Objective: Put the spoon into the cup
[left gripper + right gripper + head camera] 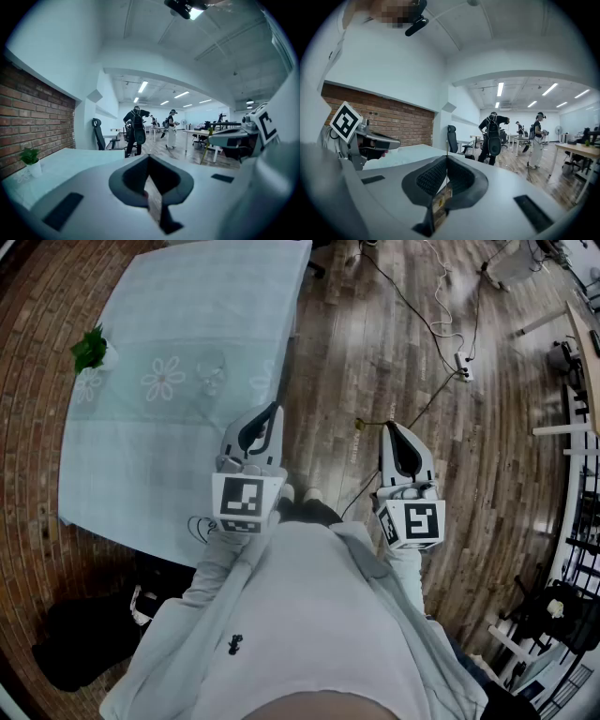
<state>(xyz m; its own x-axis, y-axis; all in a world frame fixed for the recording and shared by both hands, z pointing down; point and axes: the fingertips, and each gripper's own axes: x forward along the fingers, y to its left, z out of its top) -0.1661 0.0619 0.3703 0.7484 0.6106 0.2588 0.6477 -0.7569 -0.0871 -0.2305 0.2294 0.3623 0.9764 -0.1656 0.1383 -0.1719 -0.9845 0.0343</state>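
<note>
A faint see-through cup (212, 371) stands on the pale flowered tablecloth of the table (141, 456). No spoon shows plainly; a dark curved outline (200, 529) at the table's near edge is partly hidden by the left gripper's marker cube, and I cannot tell what it is. My left gripper (275, 409) (149, 158) hangs over the table's right edge, jaws shut and empty. My right gripper (387, 426) (446, 157) is held beside it over the wooden floor, also shut with nothing in it. Both point roughly level, away from the person.
A small potted plant (91, 350) (30, 159) sits at the table's left edge. Cables and a power strip (462, 367) lie on the floor to the right. A black bag (84, 634) is on the floor at lower left. An office chair (452, 139) and people (136, 129) stand beyond.
</note>
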